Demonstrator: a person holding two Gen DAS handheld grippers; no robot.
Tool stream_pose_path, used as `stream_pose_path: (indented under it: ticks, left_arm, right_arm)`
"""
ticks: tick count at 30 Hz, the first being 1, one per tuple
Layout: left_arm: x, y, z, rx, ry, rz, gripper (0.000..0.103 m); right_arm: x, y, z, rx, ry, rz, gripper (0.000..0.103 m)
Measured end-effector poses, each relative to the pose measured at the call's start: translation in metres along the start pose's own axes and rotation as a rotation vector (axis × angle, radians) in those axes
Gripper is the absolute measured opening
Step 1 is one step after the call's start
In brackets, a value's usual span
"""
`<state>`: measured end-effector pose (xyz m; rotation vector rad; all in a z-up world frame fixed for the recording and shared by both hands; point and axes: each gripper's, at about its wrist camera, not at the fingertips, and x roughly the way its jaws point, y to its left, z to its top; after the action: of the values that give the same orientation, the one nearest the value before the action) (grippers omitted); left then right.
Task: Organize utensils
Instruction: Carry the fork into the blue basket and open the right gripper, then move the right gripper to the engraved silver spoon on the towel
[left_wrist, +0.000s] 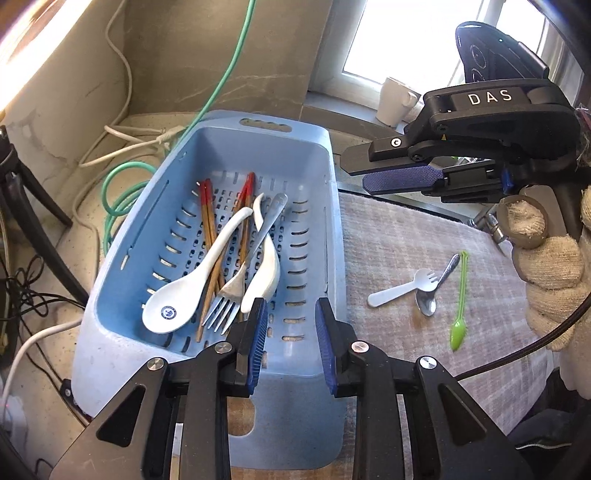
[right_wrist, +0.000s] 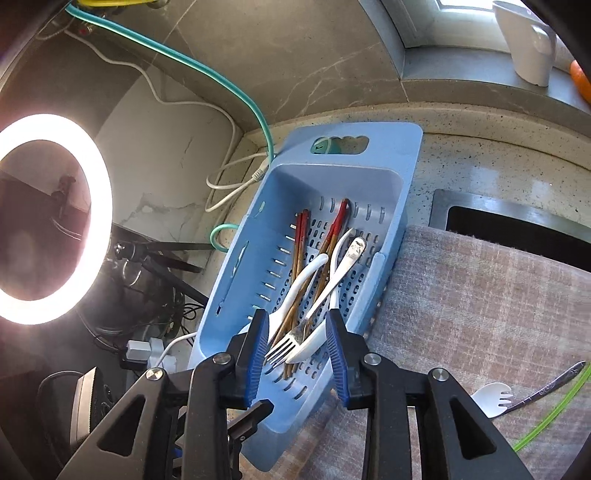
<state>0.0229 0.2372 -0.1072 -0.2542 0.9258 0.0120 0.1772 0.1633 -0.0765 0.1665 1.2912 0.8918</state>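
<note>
On the cloth-covered tabletop (left_wrist: 406, 236), three utensils are lying beside the blue basket (left_wrist: 155, 236); both tools, left tool (left_wrist: 288, 332) and right tool (right_wrist: 297, 354), are hovering open and empty; approach the white spork (left_wrist: 400, 288) low, gripping its handle squarely.

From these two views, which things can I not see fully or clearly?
- Chopsticks, left view: lower ends under the white spoon and fork.
- Green spoon, right view: bowl cut off by the edge.
- Steel spoon, right view: bowl behind the right tongs.
- Spoon emblem, left view: too small to read.
- Mug, right view: top cut off.
</note>
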Motion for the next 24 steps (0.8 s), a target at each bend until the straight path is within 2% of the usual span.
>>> stream_pose_path:
  ticks: [7,13,19,21,23,24]
  left_arm:
    - [-0.002,-0.017,0.004,0.036,-0.008,-0.026,0.025]
    - [0.005,-0.038,0.006,0.086,0.012,-0.061,0.025]
    - [0.020,-0.069,0.006,0.152,0.057,-0.118,0.025]
    - [0.025,-0.081,0.005,0.175,0.074,-0.135,0.028]
    - [0.031,-0.093,0.003,0.203,0.094,-0.156,0.036]
    - [0.034,-0.099,0.001,0.222,0.104,-0.162,0.036]
  right_arm:
    - [-0.038,-0.024,-0.011,0.012,-0.041,-0.002,0.029]
    - [-0.080,-0.063,-0.029,0.047,-0.098,-0.044,0.029]
    - [-0.106,-0.108,-0.051,0.113,-0.114,-0.079,0.029]
    - [-0.112,-0.123,-0.057,0.146,-0.119,-0.087,0.029]
    - [-0.116,-0.137,-0.063,0.175,-0.121,-0.096,0.029]
    - [-0.118,-0.145,-0.067,0.193,-0.122,-0.100,0.029]
